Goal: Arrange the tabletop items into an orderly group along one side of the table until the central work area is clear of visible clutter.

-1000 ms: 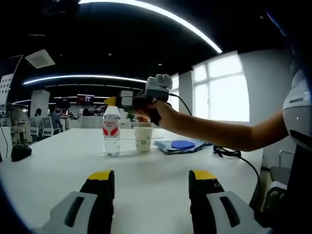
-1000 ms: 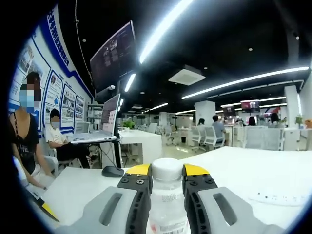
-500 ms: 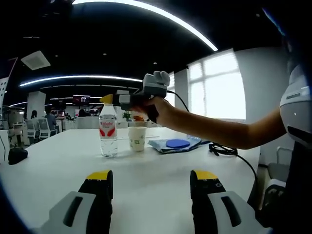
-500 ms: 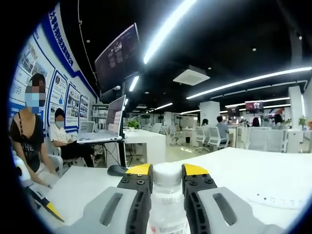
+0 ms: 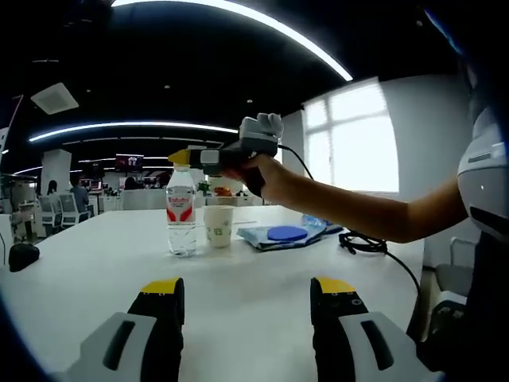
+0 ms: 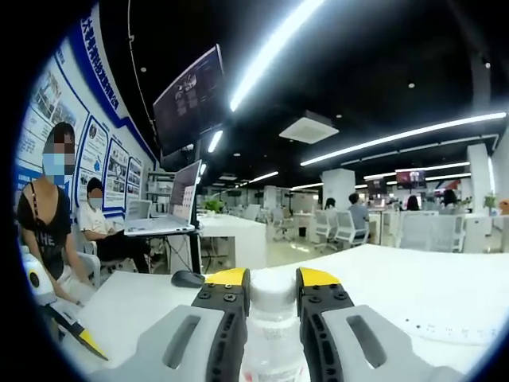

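Gripping a clear water bottle [image 6: 271, 334] at the neck between yellow-tipped jaws, low centre of the right gripper view, with the white cap just above the tips: right gripper [image 6: 271, 280] clamped on it. Seen from the side in the left gripper view, centre left: same right gripper [image 5: 191, 157] level at the cap of the bottle [image 5: 181, 212], red label showing, base apparently resting on the white table [image 5: 238, 294], though contact hard to confirm. Just right of it, a paper cup [image 5: 219, 225], near but apart; further right, a blue disc on a pale folder [image 5: 278, 235], then a black cable [image 5: 374, 247] trailing toward the right edge. Left gripper [image 5: 246, 288] at the bottom of that frame, jaws spread wide, nothing between them, bare tabletop ahead. Risks, as a judgement: held so high on a tall, light bottle, likely to swing or tip when slid or set down; a sideways move toward the right of the frame could knock the cup over; a loosening clamp could let the smooth neck slip. Offered by the left gripper view alone: cup, folder, cable, the bottle's full height and the forearm reaching in from the right. Offered by the right gripper view alone: a dark mouse [image 6: 188, 279] on the table at lower left, a pale ruler-like strip [image 6: 445, 330] at lower right, and seated people by a wall at far left.
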